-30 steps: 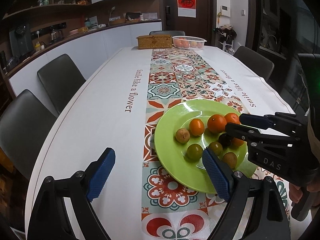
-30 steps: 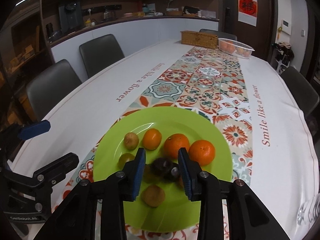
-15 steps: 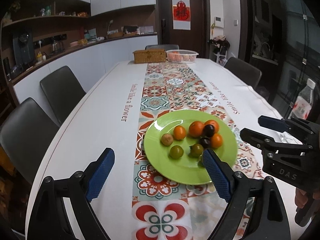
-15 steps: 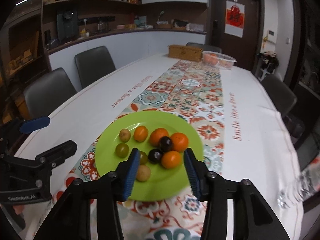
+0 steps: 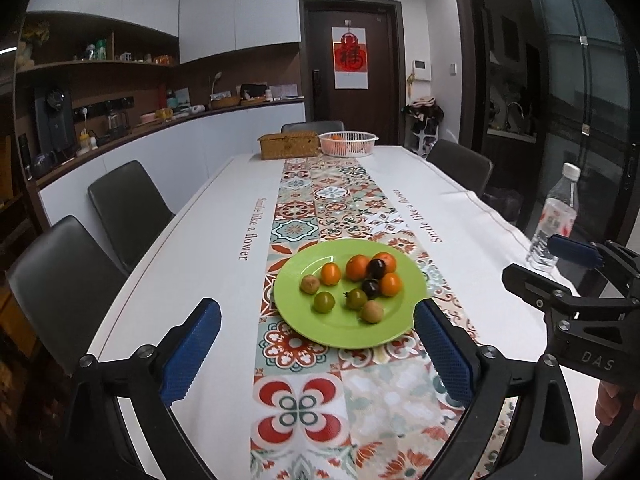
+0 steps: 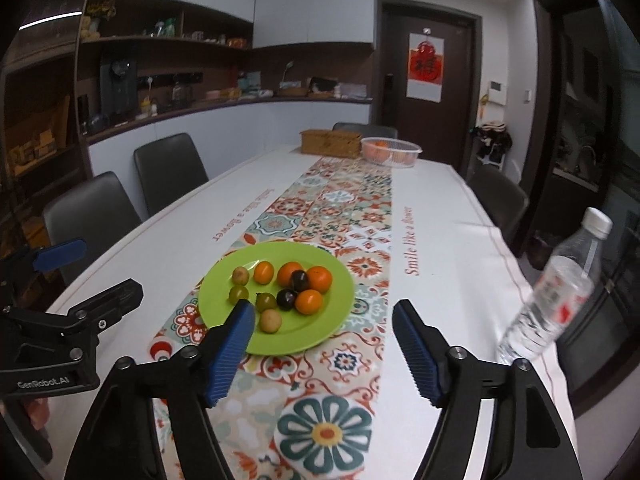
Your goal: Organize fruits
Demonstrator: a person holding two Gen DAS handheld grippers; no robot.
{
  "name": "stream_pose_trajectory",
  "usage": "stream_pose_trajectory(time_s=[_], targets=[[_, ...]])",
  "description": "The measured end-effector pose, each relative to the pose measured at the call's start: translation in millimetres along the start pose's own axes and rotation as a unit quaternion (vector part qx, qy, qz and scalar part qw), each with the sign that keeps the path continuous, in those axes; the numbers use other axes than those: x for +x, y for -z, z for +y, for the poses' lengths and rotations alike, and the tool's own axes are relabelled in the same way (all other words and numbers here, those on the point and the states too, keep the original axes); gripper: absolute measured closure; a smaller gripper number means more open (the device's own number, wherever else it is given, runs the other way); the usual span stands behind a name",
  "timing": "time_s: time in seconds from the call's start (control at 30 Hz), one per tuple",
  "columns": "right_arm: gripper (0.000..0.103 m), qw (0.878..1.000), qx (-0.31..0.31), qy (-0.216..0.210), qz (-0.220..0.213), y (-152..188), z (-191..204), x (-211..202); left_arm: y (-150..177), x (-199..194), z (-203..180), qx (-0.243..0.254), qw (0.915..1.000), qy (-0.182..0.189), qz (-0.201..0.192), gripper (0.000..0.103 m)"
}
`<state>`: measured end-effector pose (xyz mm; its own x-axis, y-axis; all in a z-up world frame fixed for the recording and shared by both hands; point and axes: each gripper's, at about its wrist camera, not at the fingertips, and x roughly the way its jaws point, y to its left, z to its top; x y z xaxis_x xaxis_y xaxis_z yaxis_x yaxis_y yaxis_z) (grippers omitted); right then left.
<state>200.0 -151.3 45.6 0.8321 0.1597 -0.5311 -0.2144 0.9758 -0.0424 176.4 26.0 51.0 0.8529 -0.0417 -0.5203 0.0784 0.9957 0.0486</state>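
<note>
A green plate [image 5: 296, 312] [image 6: 320, 328] sits on the patterned table runner with several small fruits on it: orange ones [image 5: 357, 267] [image 6: 319, 279], dark plums [image 5: 376, 268] [image 6: 299, 280], green ones [image 5: 323, 302] [image 6: 239, 292] and tan ones [image 5: 372, 312] [image 6: 270, 320]. My left gripper [image 5: 316, 350] is open and empty, held back from the plate's near edge. My right gripper [image 6: 322, 346] is open and empty, also back from the plate; it shows at the right of the left wrist view [image 5: 552, 268].
A clear water bottle [image 5: 554, 220] [image 6: 552, 292] stands near the table's right edge. A woven box [image 5: 288, 145] and a white basket of oranges [image 5: 347, 143] stand at the far end. Dark chairs [image 5: 128, 208] line both sides of the table.
Both grippers have pulled back and up from the plate. The right gripper, which was low over the dark plums, has opened wider and left them on the plate.
</note>
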Motion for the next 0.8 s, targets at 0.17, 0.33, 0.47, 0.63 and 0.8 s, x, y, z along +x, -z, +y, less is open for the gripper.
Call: stream_pose_trajectory(time_s=[0.17,0.33,0.47,0.63,0.8], targets=[[0.022,1.000,0.010,0.016,-0.006,10.7,-5.8,-28.8,4.2,-22.1,-8.7,0.005,0.9999,0.009,-0.003,0.004],[0.019,0.999,0.025,0.022,-0.008,19.2,-12.9,-53.9,9.9,-46.2,-17.6,0.010,0.9998,0.013,-0.011,0.000],[0.019,0.999,0.028,0.024,-0.014,23.2,-14.3,-70.7,13.0,-61.0,-22.4,0.008,0.9999,0.007,-0.013,0.000],[0.019,0.999,0.026,0.025,-0.023,28.4,-13.0,-88.4,17.5,-75.9,-24.5,0.005,0.9999,0.003,-0.015,0.000],[0.019,0.999,0.026,0.022,-0.025,34.8,-12.7,-100.0,21.9,-87.2,-28.2,0.007,0.9998,0.004,-0.018,0.000]])
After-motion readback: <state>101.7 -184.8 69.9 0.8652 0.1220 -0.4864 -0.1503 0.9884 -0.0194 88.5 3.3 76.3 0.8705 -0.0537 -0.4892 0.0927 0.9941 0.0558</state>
